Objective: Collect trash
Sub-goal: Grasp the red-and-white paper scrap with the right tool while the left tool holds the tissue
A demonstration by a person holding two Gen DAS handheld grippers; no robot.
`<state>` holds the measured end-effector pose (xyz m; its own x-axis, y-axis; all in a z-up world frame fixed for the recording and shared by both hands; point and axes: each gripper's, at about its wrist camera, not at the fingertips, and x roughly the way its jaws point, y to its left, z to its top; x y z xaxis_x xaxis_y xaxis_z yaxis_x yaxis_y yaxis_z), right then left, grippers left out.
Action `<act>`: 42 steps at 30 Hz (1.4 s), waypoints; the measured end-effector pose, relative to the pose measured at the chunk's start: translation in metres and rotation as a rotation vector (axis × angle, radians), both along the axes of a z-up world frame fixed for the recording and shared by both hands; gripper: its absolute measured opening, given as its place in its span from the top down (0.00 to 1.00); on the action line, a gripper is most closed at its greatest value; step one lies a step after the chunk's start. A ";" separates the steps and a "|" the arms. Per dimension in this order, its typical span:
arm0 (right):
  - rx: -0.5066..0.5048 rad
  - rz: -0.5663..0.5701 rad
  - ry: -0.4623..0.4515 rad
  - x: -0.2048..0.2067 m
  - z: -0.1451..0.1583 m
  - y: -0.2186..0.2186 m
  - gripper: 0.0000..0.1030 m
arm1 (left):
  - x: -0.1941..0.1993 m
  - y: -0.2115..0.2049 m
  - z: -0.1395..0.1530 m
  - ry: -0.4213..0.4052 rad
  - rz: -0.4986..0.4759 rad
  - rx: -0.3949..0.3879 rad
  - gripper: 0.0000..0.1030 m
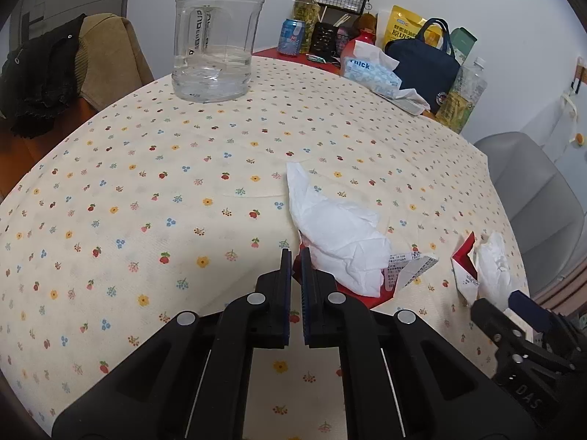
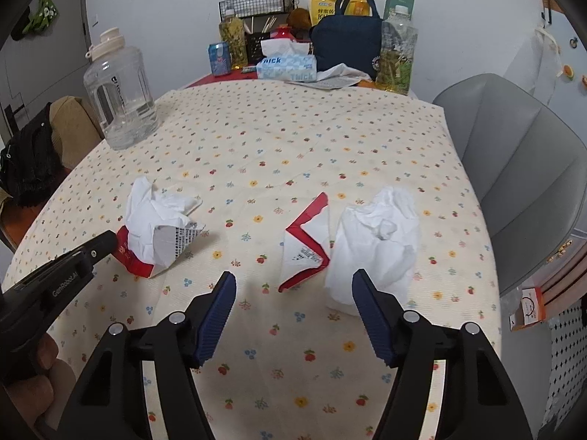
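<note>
The left gripper (image 1: 296,256) has its black, blue-padded jaws pressed nearly together, pinching the near edge of a torn red-and-white printed paper carton (image 2: 137,256) that lies on the flower-dotted cream tablecloth (image 1: 146,190) with a crumpled white tissue (image 1: 337,234) heaped on top of it. The right gripper (image 2: 293,289) stands with its jaws spread, nothing pressed between them; just ahead, between its tips, lies a second torn red-and-white paper wrapper (image 2: 306,249), and against the right-hand fingertip rests a larger crumpled white tissue (image 2: 374,245). Farther out and left of both grippers stands a big clear plastic water jug with a cream cap (image 1: 218,33), with only a shallow layer of water at its bottom. At the far edge of the table, beyond the cloth, sit a blue-and-white soft tissue pack (image 2: 286,66) with a tissue poking out of its top, a dark navy handled fabric bag (image 2: 345,44) whose contents cannot be seen, two clear plastic bottles (image 2: 396,55) holding yellowish liquid, a blue drink can (image 2: 219,58), and a black wire basket (image 2: 253,2) holding items too small to make out.
</note>
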<state>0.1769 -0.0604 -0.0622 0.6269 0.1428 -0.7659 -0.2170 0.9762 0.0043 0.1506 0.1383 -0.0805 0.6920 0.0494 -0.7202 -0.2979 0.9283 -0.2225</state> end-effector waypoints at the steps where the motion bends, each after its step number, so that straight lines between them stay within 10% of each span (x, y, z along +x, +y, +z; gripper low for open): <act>1: -0.004 0.001 0.003 0.001 -0.002 0.002 0.38 | 0.001 0.001 -0.001 0.000 0.001 -0.002 0.95; 6: -0.023 0.009 0.025 0.006 -0.011 0.010 0.48 | 0.000 0.001 -0.002 -0.003 0.000 -0.002 0.95; 10: -0.022 0.017 0.067 0.010 -0.018 0.011 0.88 | 0.000 0.001 -0.002 -0.003 0.000 -0.002 0.95; 42: 0.065 -0.008 -0.131 -0.072 0.063 -0.040 0.91 | -0.054 -0.039 0.071 -0.153 -0.061 0.054 0.98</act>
<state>0.1045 -0.1001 0.0009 0.7219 0.1840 -0.6670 -0.2118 0.9765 0.0402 0.0969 0.0990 -0.0094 0.7960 0.0401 -0.6039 -0.2072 0.9556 -0.2097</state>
